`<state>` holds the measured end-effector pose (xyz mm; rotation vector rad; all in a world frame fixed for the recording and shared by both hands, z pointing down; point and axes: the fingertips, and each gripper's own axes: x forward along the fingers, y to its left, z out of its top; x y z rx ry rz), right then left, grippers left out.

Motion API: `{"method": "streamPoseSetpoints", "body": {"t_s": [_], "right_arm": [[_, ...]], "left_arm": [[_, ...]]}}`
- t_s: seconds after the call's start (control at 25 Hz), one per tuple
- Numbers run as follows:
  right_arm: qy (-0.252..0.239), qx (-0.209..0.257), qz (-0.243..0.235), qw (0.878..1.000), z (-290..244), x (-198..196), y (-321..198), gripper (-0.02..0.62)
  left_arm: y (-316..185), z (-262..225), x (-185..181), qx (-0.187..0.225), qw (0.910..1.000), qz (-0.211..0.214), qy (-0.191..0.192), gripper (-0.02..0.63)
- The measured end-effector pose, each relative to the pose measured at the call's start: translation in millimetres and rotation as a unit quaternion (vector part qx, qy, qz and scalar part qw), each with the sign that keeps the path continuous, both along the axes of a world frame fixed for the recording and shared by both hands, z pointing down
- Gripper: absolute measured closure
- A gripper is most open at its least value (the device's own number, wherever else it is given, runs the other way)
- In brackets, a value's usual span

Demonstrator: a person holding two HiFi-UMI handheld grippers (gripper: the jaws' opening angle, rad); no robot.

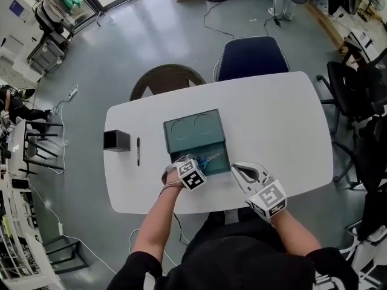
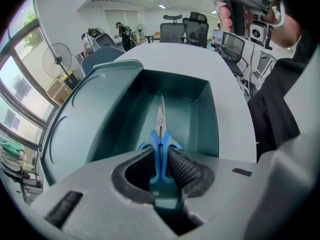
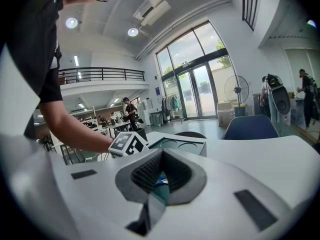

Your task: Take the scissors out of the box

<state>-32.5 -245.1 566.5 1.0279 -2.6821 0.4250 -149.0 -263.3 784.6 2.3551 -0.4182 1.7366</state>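
The blue-handled scissors [image 2: 161, 134] lie in the open dark green box [image 2: 200, 119], blades pointing away from me. My left gripper [image 2: 161, 166] points steeply down into the box, and its two pads sit against either side of the blue handles. In the head view the box [image 1: 181, 139] is at the table's near middle with its lid folded back, and the left gripper [image 1: 201, 161] is at its near edge over the scissors [image 1: 213, 157]. My right gripper [image 1: 242, 171] rests just right of the box, open, with nothing between its jaws [image 3: 161, 176].
On the white table [image 1: 272, 119], a small black box [image 1: 116, 140] and a black pen [image 1: 138, 150] lie left of the green box. A blue chair [image 1: 252, 56] and a brown round chair [image 1: 168, 80] stand at the far side.
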Motion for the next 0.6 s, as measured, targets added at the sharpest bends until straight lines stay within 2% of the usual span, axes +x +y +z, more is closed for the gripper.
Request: {"method": "streamPoseSetpoints", "body": {"t_s": [0.4, 0.6], "right_arm": [[-0.002, 0.001, 0.007, 1.000, 0, 9, -1, 0.591], [-0.008, 0.008, 0.004, 1.000, -7, 7, -2, 0.591]], "left_arm": [[2, -27, 6, 0.036, 0.9992, 0.013, -0.004, 0.512], [8, -58, 8, 0.073, 0.9972, 0.002, 0.015, 0.512]]}}
